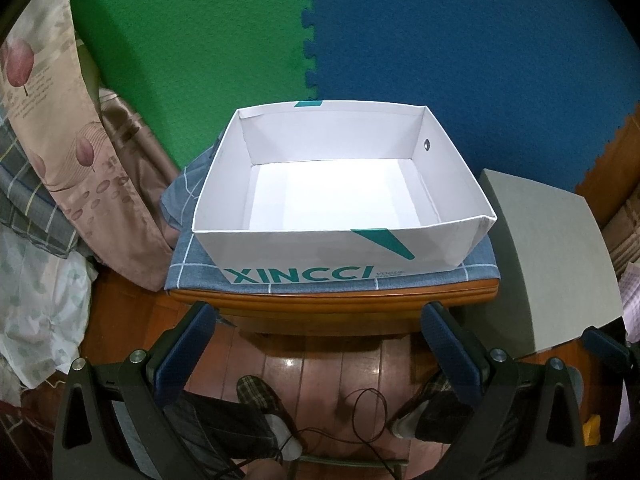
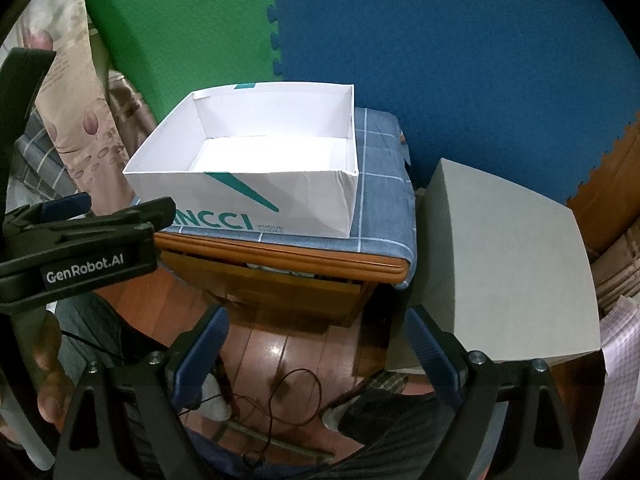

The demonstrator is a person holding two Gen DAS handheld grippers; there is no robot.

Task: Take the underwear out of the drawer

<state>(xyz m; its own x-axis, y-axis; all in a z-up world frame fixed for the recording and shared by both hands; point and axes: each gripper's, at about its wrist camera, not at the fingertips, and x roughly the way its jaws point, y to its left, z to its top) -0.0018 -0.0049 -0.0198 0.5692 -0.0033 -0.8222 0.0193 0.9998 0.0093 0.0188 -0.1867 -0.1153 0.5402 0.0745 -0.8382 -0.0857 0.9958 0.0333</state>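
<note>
Grippers are hovering in front of a wooden nightstand: the left gripper [image 1: 320, 328] and right gripper [image 2: 316, 334] both have their tongs spread wide, pinching nothing. An empty white shoebox [image 2: 256, 196] is sitting on a blue checked cloth [image 2: 380, 184] on the nightstand's top, probably waiting to receive what comes out. The drawer [image 2: 280, 284] below looks slightly ajar (something pale is showing in the gap); the underwear is not showing clearly, presumably still inside. A grey box [image 2: 508, 264] is standing just to the right.
</note>
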